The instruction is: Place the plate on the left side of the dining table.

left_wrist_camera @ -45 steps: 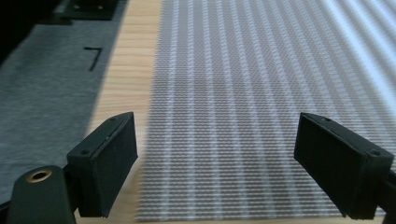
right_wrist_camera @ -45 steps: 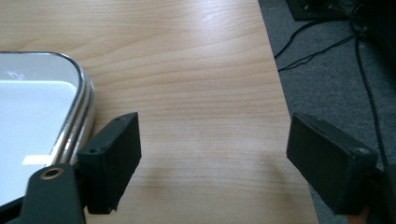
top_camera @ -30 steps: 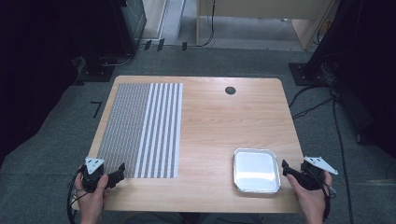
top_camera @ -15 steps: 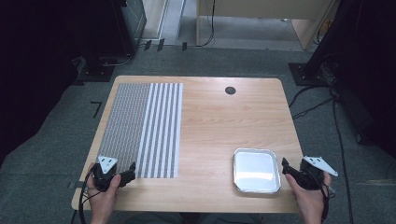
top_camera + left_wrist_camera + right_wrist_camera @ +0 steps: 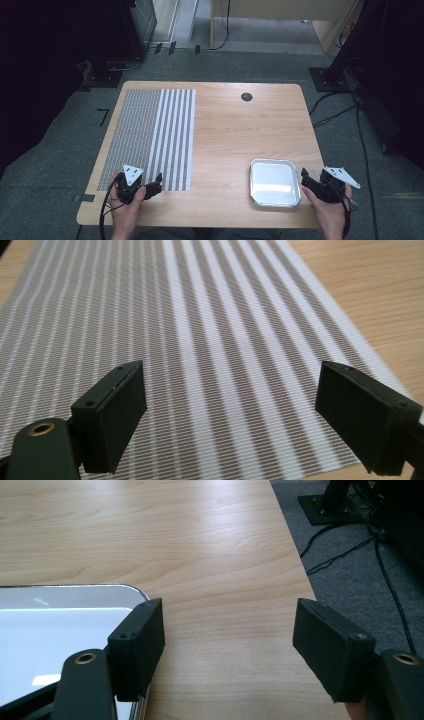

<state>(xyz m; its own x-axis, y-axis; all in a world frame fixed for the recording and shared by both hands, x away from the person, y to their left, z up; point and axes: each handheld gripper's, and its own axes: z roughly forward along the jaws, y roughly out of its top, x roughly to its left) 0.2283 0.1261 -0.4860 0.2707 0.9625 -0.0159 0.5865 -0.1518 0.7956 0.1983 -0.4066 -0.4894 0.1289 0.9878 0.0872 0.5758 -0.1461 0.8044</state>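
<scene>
The left gripper point(image 5: 159, 182) hangs low over the near edge of the striped mat point(image 5: 150, 135), its jaws spread wide and holding nothing; in the left gripper view point(image 5: 230, 415) the mat's brown and white stripes run away ahead between the two jaws, with the mat's near right corner just under the right-hand jaw. A second ago this gripper sat farther out, by the tabletop's near left edge and clear of the mat, and it has since slid inward and forward until its jaws reach over the mat's near border. That suggests the mat is the thing being gone for, probably at its near edge or corner, though no grasp has been made yet. The right gripper point(image 5: 304, 176) has hardly moved over the same span: it rests released, jaws apart, just beside the right rim of the shiny tray point(image 5: 275, 183), and in the right gripper view point(image 5: 227, 645) its left jaw stands at the tray's point(image 5: 60, 625) rounded corner with bare tabletop point(image 5: 210, 550) ahead. The tray looks empty. Beyond both grippers the tabletop point(image 5: 240, 130) carries a small dark round cap point(image 5: 246, 96) near its far edge.
</scene>
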